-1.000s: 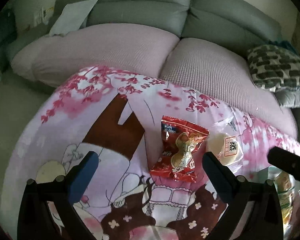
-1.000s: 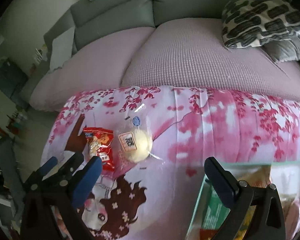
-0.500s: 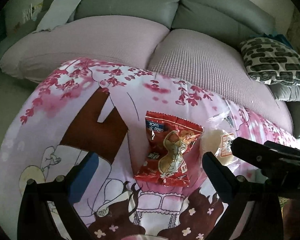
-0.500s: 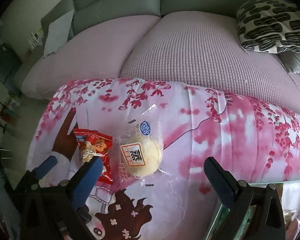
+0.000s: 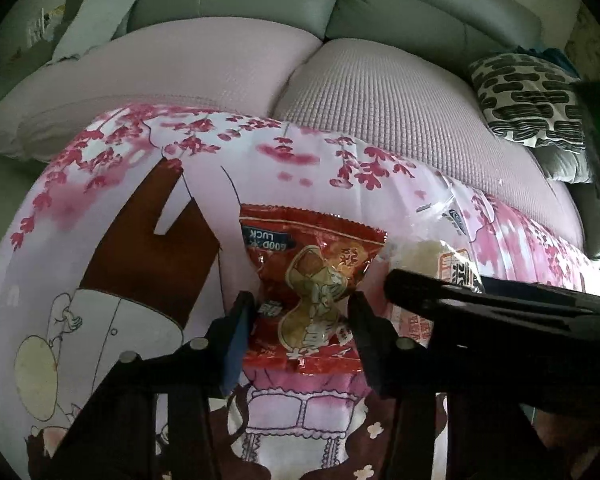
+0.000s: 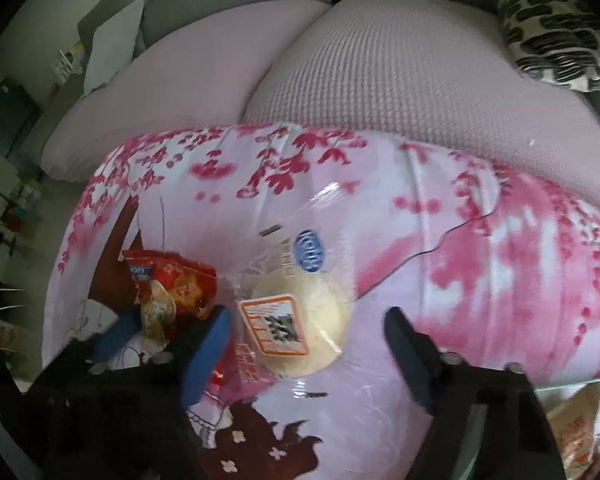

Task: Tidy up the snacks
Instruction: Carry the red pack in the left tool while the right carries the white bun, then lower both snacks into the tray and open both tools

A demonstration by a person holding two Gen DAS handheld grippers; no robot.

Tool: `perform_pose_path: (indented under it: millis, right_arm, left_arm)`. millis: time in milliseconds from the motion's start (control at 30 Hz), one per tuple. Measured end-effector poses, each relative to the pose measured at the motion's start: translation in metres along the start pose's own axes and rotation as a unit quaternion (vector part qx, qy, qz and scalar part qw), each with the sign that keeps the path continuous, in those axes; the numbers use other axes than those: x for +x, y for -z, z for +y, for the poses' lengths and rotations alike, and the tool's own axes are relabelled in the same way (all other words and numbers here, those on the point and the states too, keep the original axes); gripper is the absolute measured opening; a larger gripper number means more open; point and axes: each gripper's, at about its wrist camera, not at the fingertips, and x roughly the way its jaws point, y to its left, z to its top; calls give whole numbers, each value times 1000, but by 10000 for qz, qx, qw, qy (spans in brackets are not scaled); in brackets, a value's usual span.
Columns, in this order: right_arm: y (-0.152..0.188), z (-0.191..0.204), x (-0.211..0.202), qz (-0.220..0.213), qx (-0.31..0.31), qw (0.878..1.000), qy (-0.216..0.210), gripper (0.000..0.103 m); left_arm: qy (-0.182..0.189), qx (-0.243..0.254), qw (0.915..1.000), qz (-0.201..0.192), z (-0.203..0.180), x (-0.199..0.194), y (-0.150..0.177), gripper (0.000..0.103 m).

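Observation:
A red peanut snack packet point(image 5: 320, 280) lies on the pink blossom tablecloth point(image 5: 140, 208). My left gripper point(image 5: 300, 320) straddles its lower half, jaws closing, with both pads touching the packet's sides. To its right lies a pale round bun in a clear wrapper point(image 6: 308, 320). My right gripper point(image 6: 306, 344) stands around the bun with its jaws closing; the right fingertip point(image 6: 400, 336) is still clear of it. In the right wrist view the red packet point(image 6: 176, 292) shows at the left. The right gripper's finger point(image 5: 480, 304) crosses the left wrist view, partly hiding the bun point(image 5: 432, 256).
A sofa with pink seat covers point(image 5: 380, 92) runs behind the table. A black-and-white patterned cushion point(image 5: 528, 100) lies on it at the right. A clear container with packets point(image 6: 572, 432) sits at the table's lower right in the right wrist view.
Both grippers have come down over the snacks and narrowed their jaws. The left pads now meet the red packet; the right fingers now flank the bun close beside the left gripper.

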Motion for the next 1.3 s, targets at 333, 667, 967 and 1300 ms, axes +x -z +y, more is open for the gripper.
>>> perform_pose_path:
  millis: [333, 667, 967, 1300]
  right_arm:
    - [28, -15, -50, -553, 225, 9969, -510, 53]
    - [145, -92, -172, -1306, 1015, 9861, 136, 53]
    - [231, -167, -179, -1009, 1985, 9739, 448, 53]
    - [254, -172, -173, -1139, 2095, 9696, 549, 76]
  left_arm:
    - [308, -247, 9992, -114, -6, -40, 25, 47]
    - [1316, 513, 9899, -104, -104, -112, 87, 47]
    - [1655, 1365, 9761, 338, -182, -124, 151, 47]
    - [1483, 1126, 9818, 371, -166, -118, 174, 99]
